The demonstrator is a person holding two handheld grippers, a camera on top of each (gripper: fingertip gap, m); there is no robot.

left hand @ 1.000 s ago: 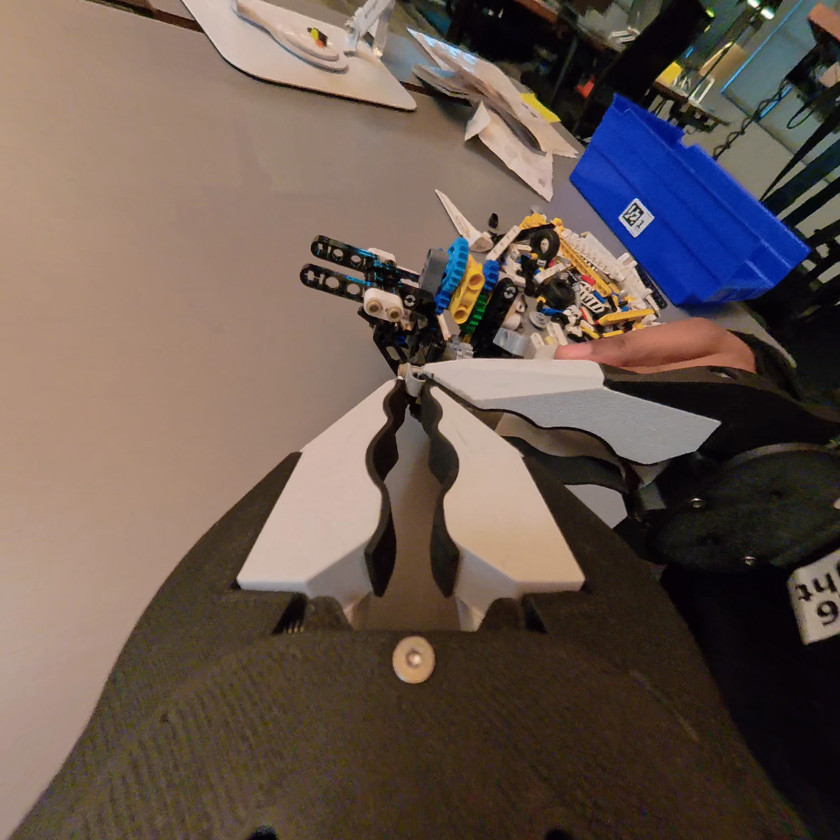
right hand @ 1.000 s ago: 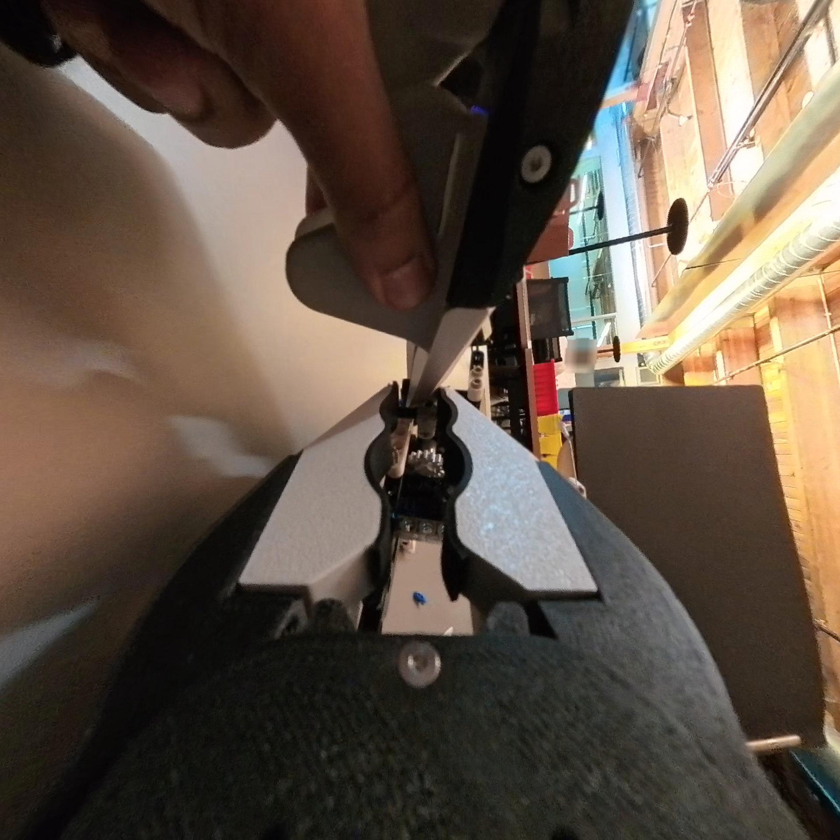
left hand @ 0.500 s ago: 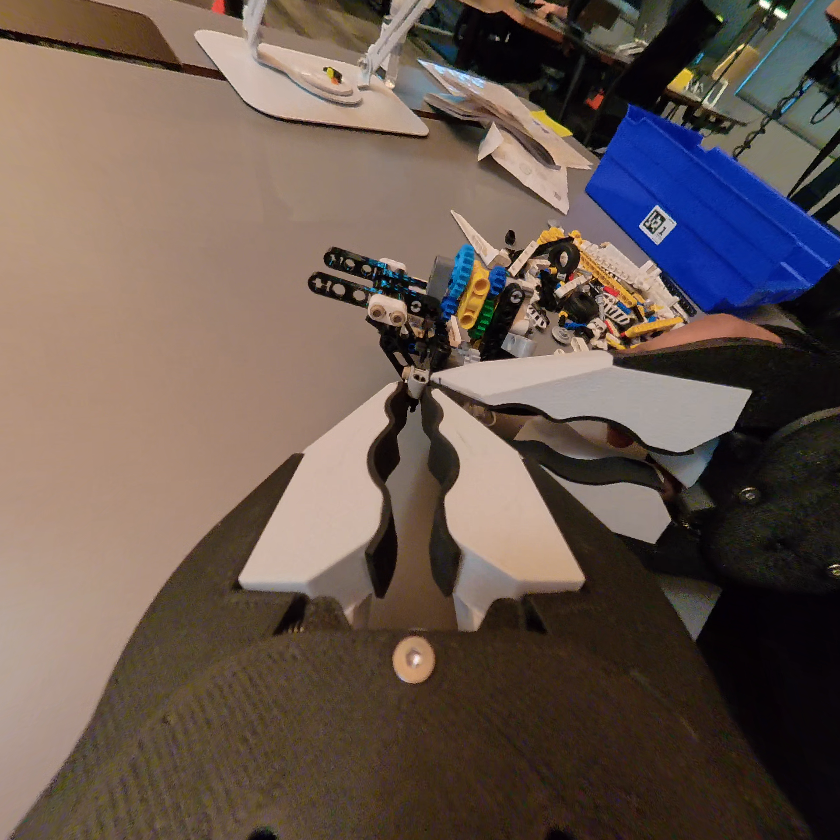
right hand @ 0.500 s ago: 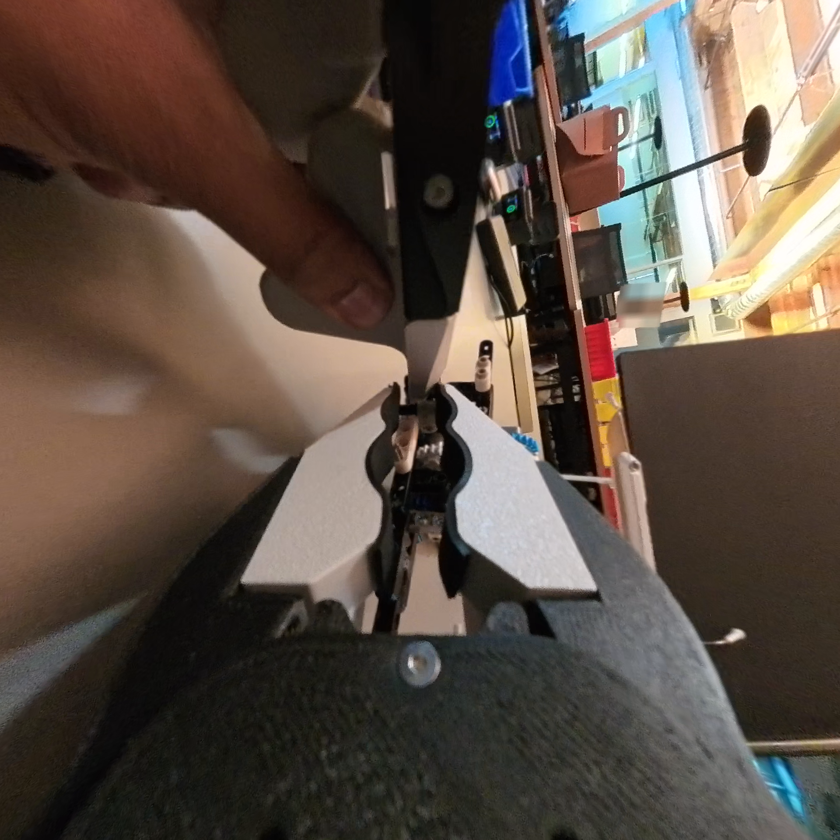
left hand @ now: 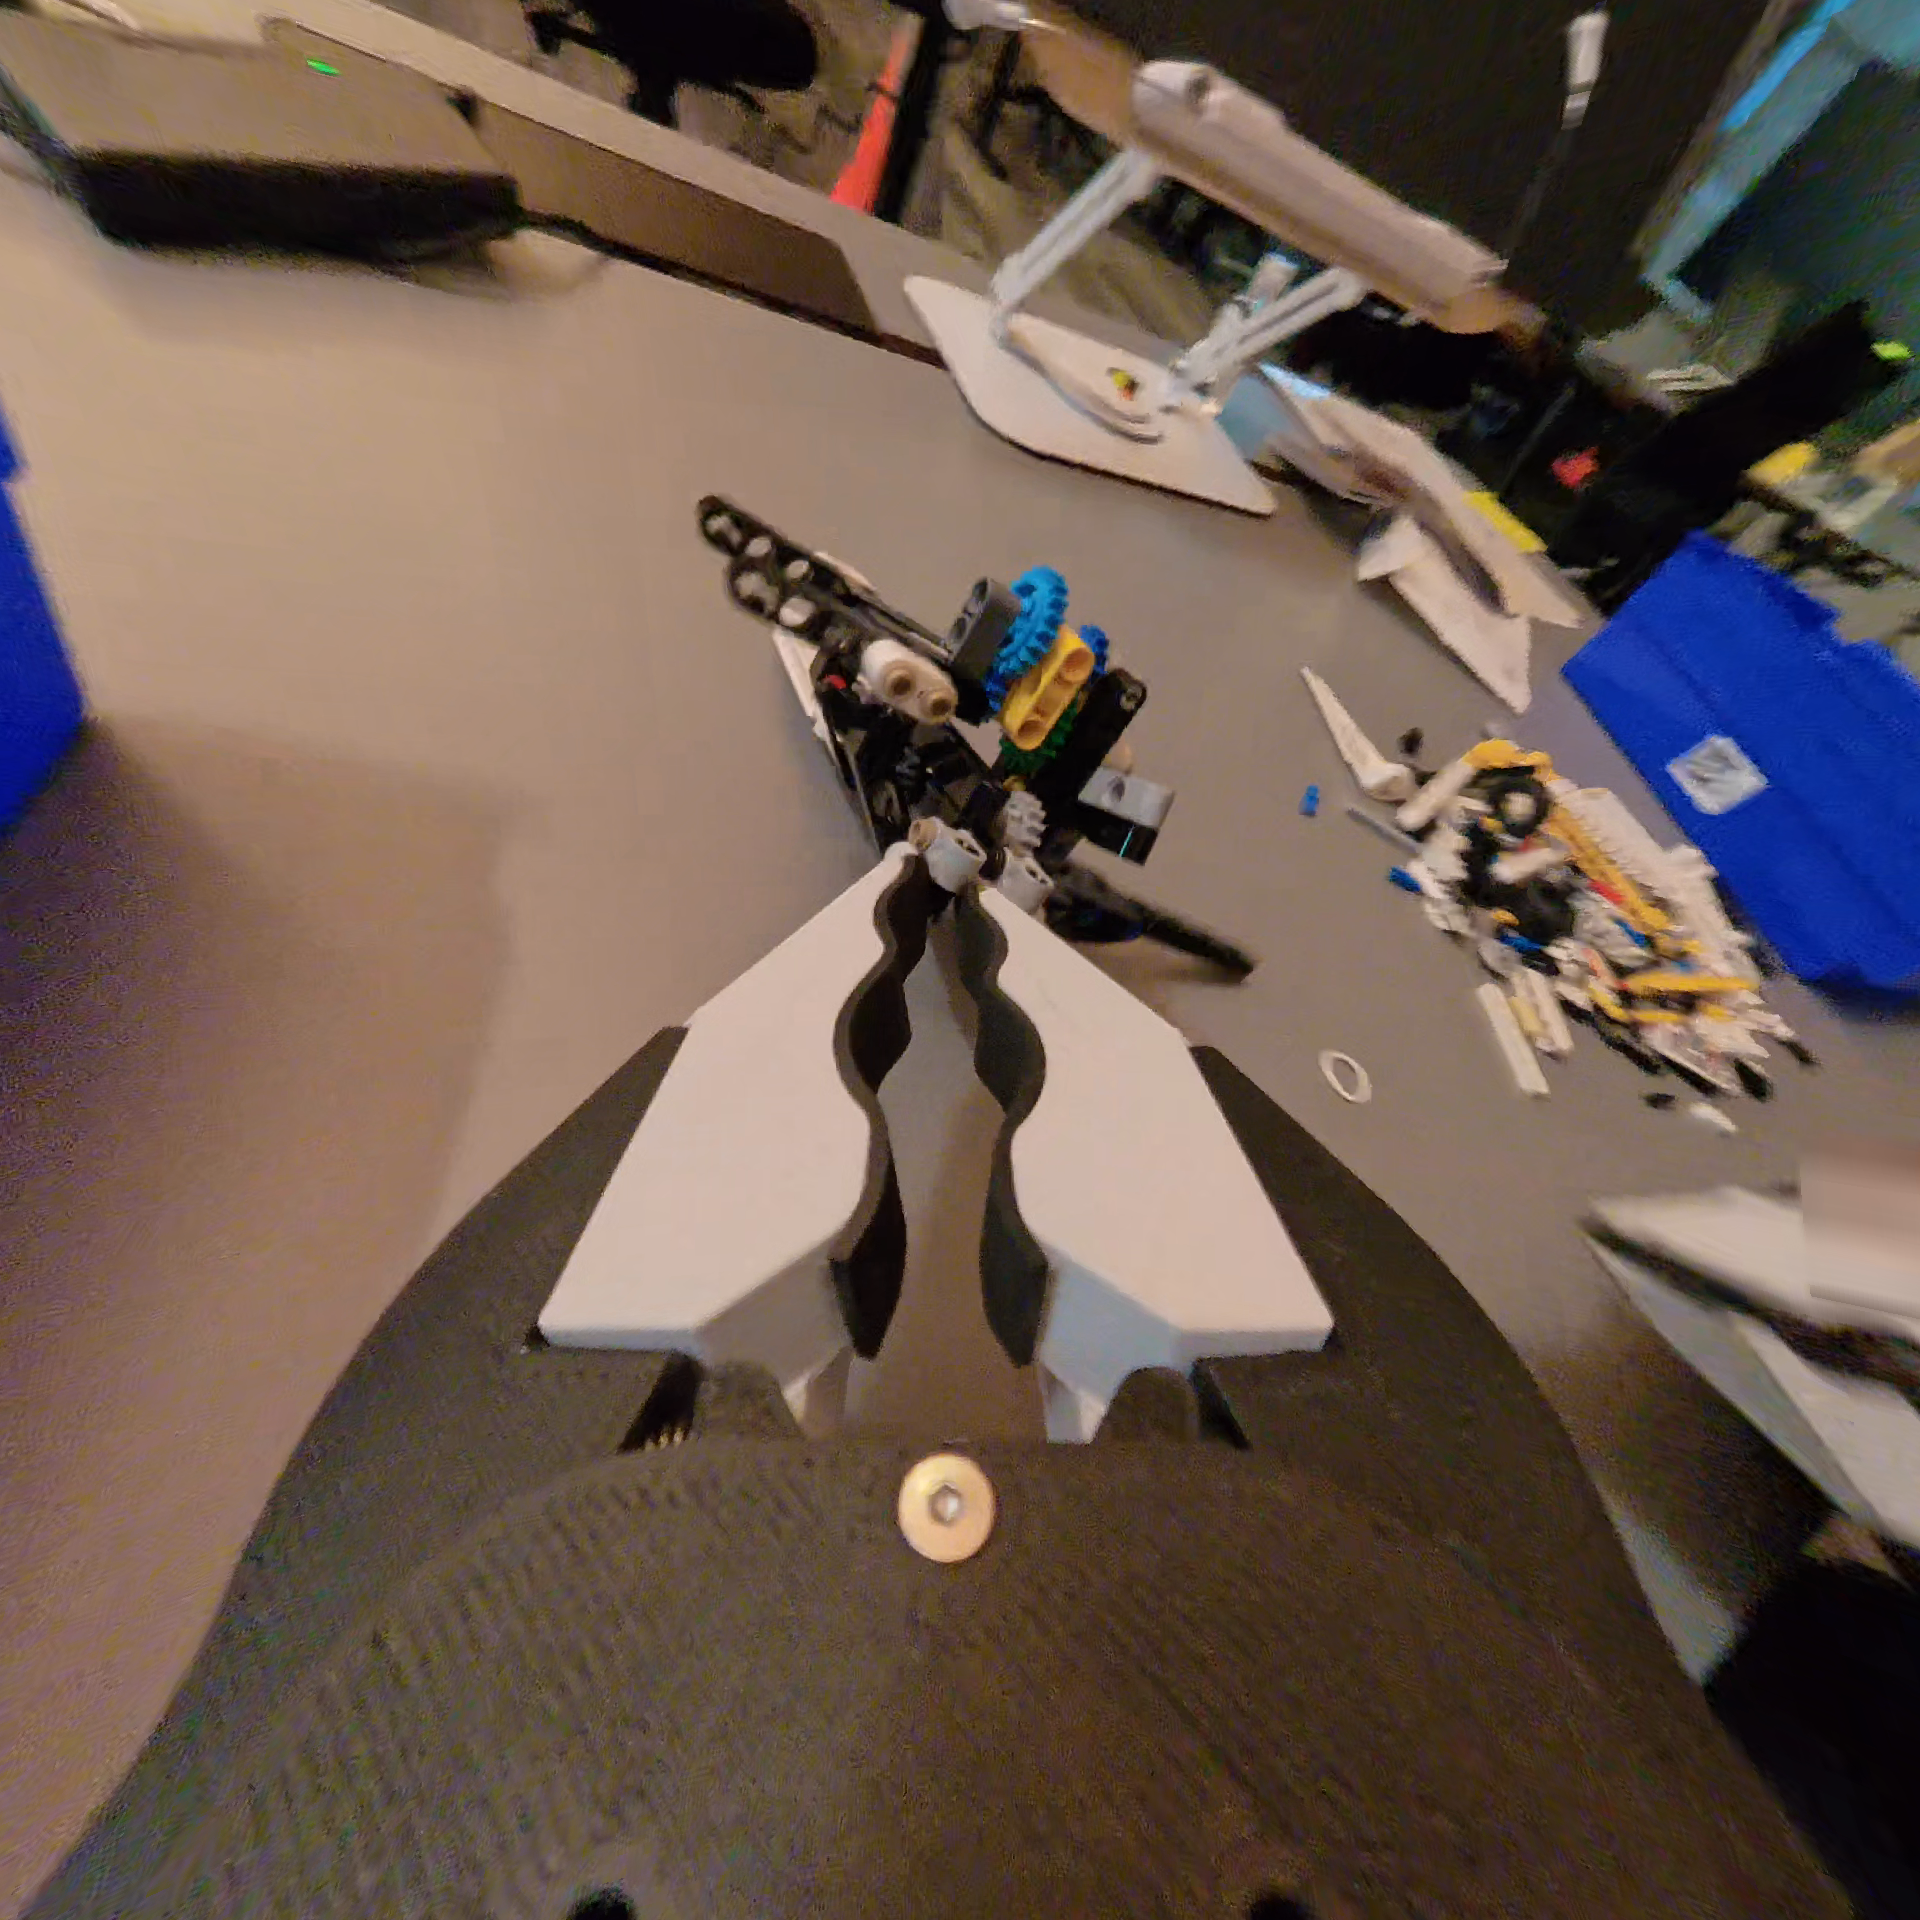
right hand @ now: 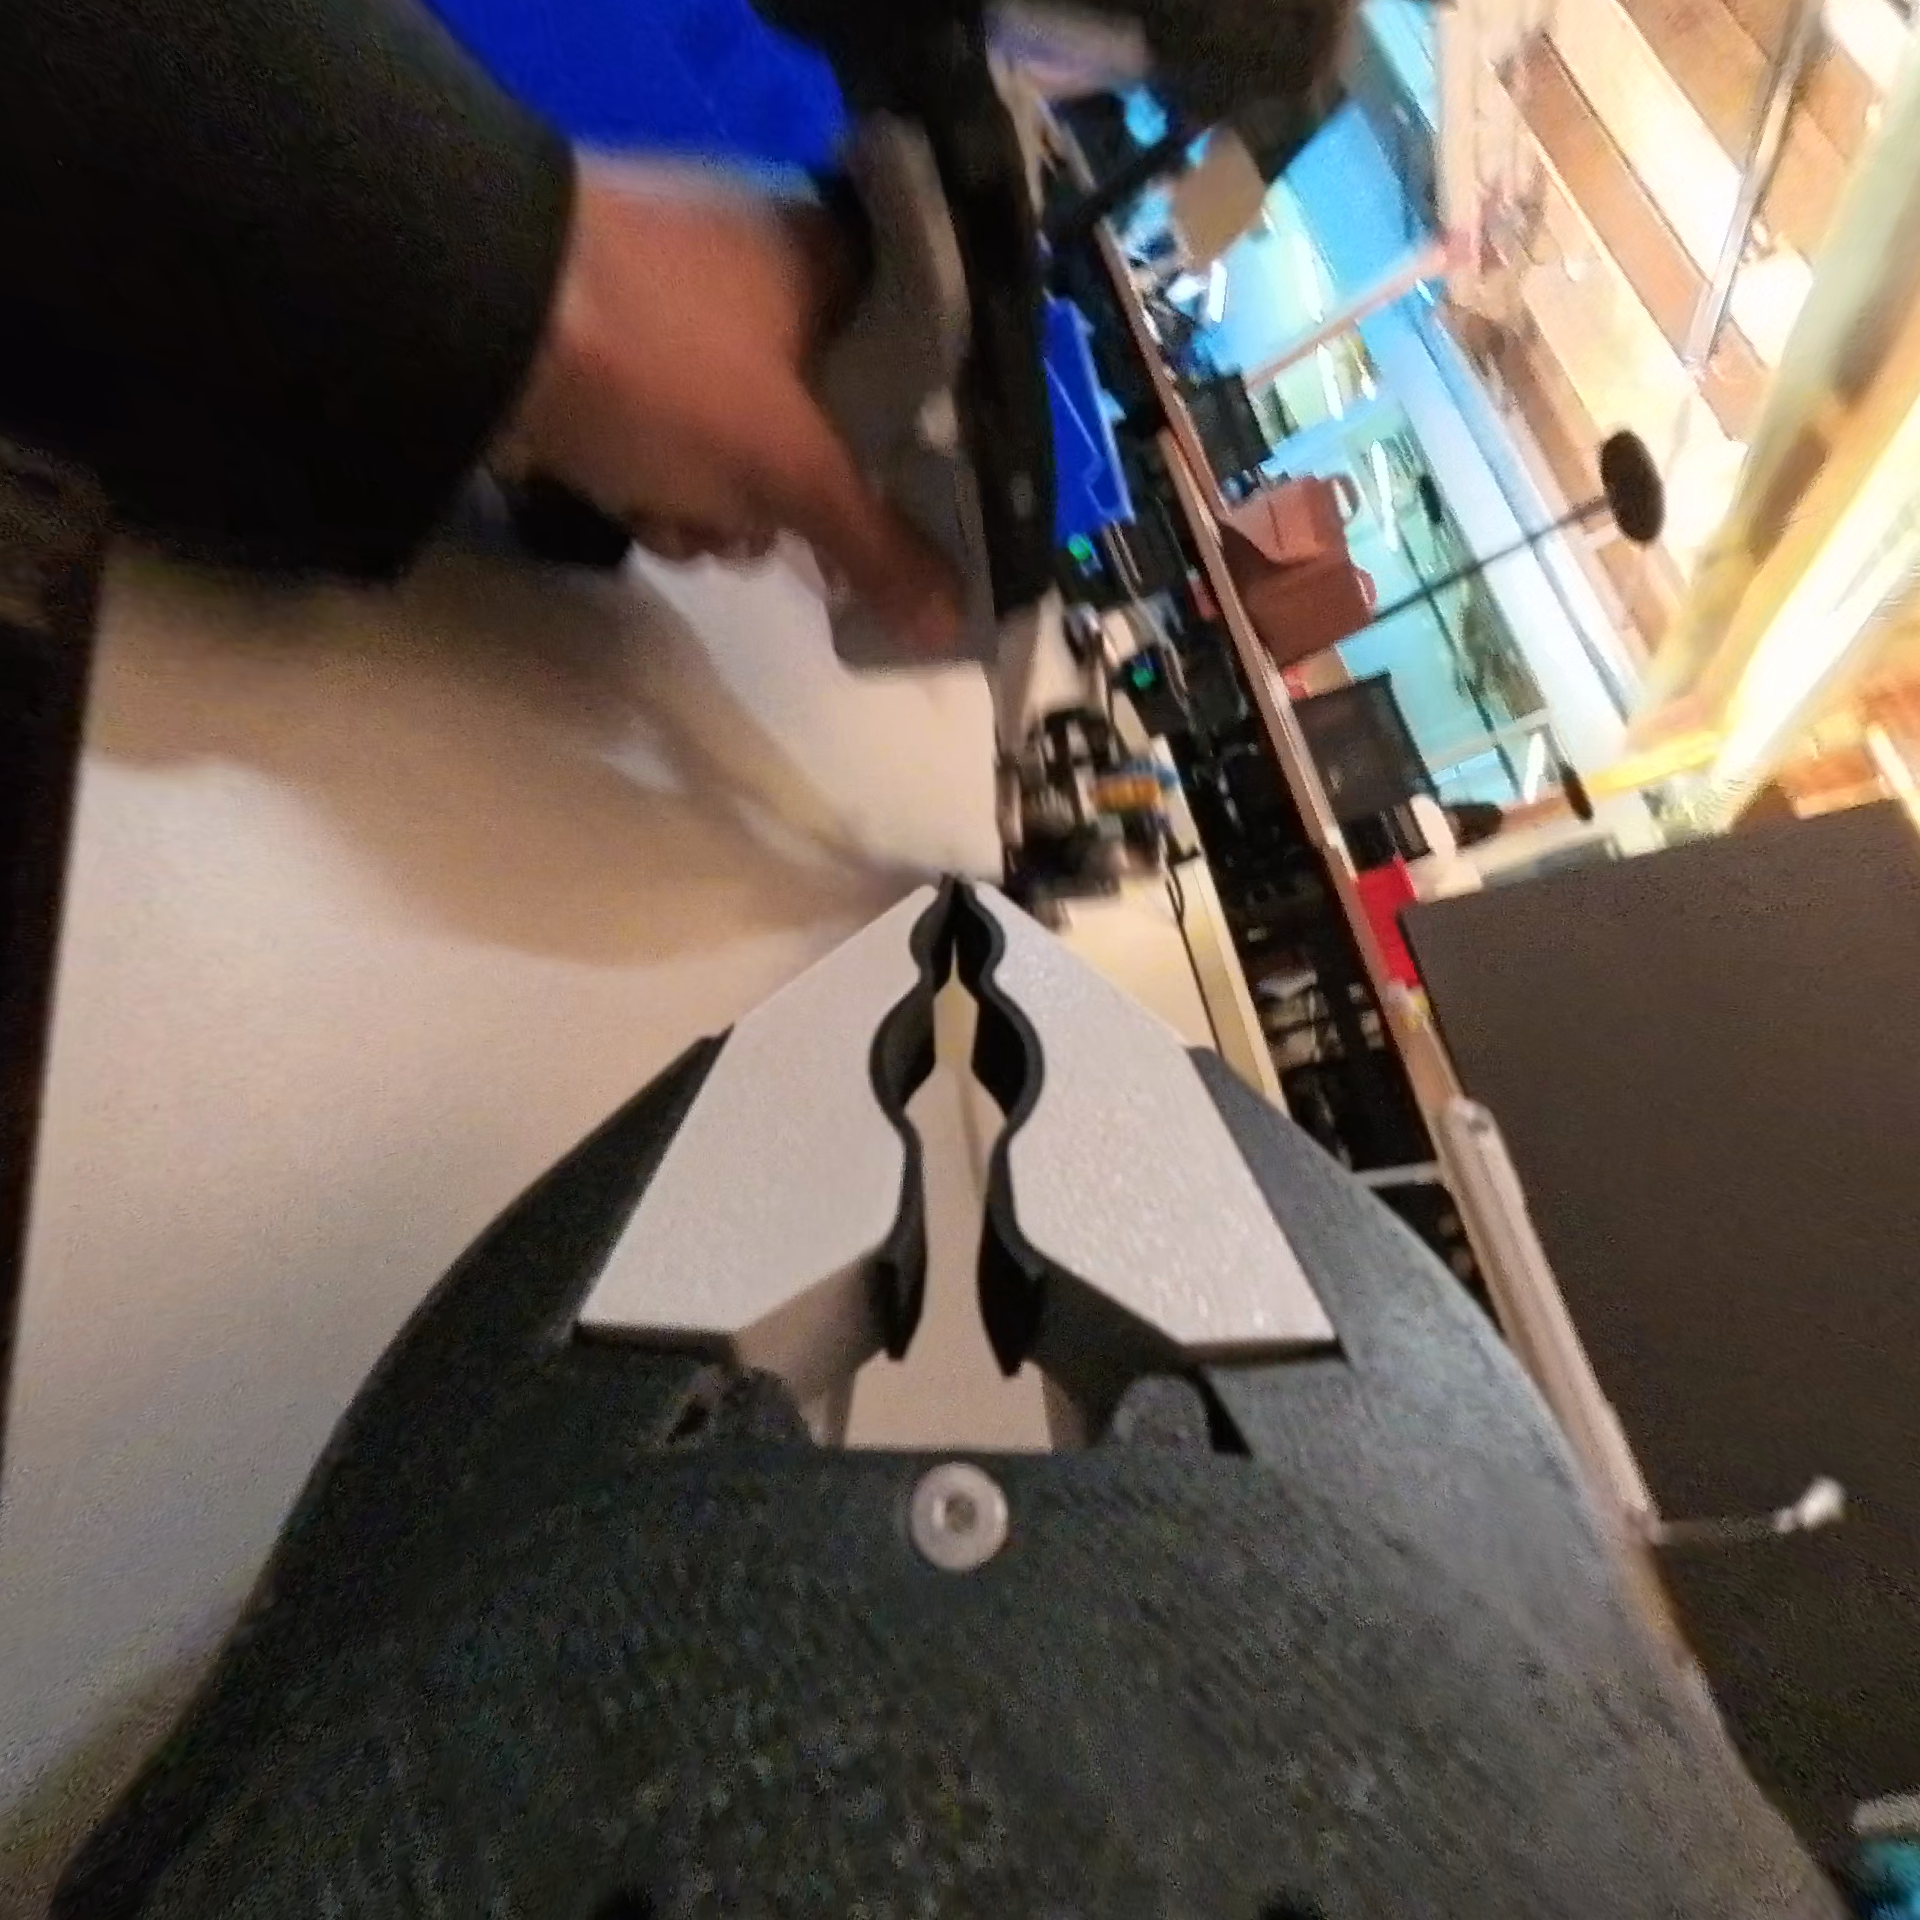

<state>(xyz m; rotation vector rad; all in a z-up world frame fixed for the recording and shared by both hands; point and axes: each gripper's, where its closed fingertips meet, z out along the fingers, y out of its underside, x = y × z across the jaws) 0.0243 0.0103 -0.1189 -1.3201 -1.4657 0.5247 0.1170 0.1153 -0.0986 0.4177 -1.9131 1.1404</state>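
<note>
Left wrist view: the left gripper [left hand: 948, 871] stays clamped on a grey connector of the toy-brick assembly [left hand: 966, 717], now swung clear of the loose brick pile [left hand: 1590, 914]. Right wrist view: the right gripper [right hand: 953, 896], a second ago around the assembly, has closed on nothing; the assembly now sits just beyond its tips.

Count of items in view on the grey table [left hand: 416, 520]:

- Assembled brick models: one, a black-framed build [left hand: 935, 717] at centre, carrying two blue gears, one yellow beam and one green gear.
- Heaps of loose bricks: one [left hand: 1579, 914], to the right of the model.
- Loose white rings: one [left hand: 1343, 1074], near the heap.
- Small blue loose pieces: one [left hand: 1310, 798].
- Blue bins: two, one far right [left hand: 1766, 748], one at the left edge [left hand: 31, 665].
- White stands on a flat base: one [left hand: 1101, 405], far side.
- Stacks of paper: one [left hand: 1444, 520], far right.
- Grippers: two.
- Hands: one [right hand: 707, 416], blurred.
</note>
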